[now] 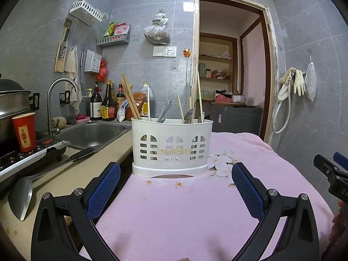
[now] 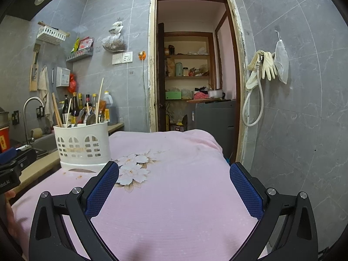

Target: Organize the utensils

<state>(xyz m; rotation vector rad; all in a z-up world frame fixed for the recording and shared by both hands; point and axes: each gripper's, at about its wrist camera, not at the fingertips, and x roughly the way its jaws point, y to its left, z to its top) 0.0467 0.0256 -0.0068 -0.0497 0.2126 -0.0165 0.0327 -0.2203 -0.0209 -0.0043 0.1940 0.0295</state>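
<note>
White utensil holder with chopsticks and spoons stands upright on pink cloth over the desk, left hand-held gripper spread wide before it, right hand-held gripper likewise apart, empty, holder off its left.

At the left edge of the right wrist view, the left gripper carries white letters "bboLAI". At the right edge of the left wrist view, the right gripper shows "DA".
</note>
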